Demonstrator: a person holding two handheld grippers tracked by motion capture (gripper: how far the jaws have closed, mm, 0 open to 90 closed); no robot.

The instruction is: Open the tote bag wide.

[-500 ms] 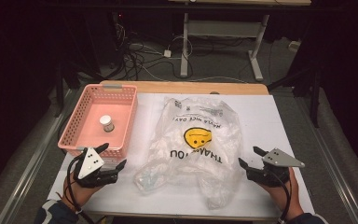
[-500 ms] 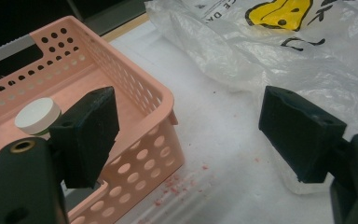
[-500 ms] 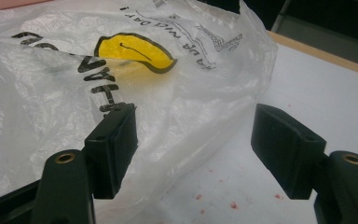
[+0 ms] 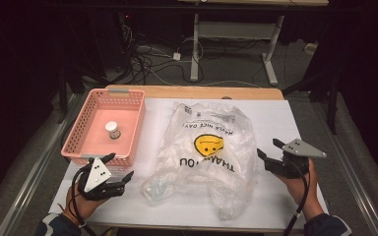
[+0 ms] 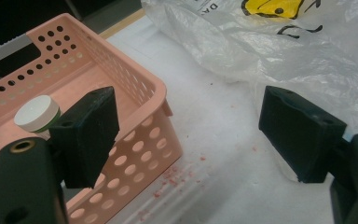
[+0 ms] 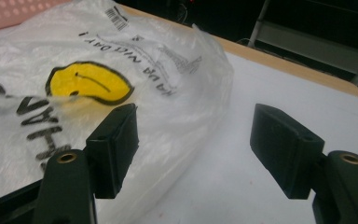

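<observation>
A clear plastic bag (image 4: 204, 152) with a yellow smiley face and black lettering lies crumpled in the middle of the white tabletop (image 4: 285, 118). To its left stands a pink basket (image 4: 78, 132) with perforated walls, and a small white-capped jar (image 4: 112, 130) stands upright inside it.

The left claw (image 4: 120, 169) sits near the front left of the tabletop, just in front of the basket's near corner and left of the bag. Its jaws are spread wide with nothing between them. In the left gripper view, the left claw (image 5: 189, 135) frames bare tabletop: one jaw stands in front of the basket (image 5: 135, 88) and jar (image 5: 37, 113), the other near the edge of the bag (image 5: 261, 51). Small reddish crumbs (image 5: 175, 175) dot the surface by the basket's corner.

The right claw (image 4: 267, 149) is at the right side of the tabletop, just beside the bag's right edge, pointing towards it. It too is released, holding nothing. In the right gripper view, the right claw (image 6: 193, 144) points past the bag (image 6: 74, 84): one jaw overlaps the plastic in the picture, while the other stands over plain white tabletop (image 6: 307, 102). Whether the first jaw touches the plastic I cannot tell.
</observation>
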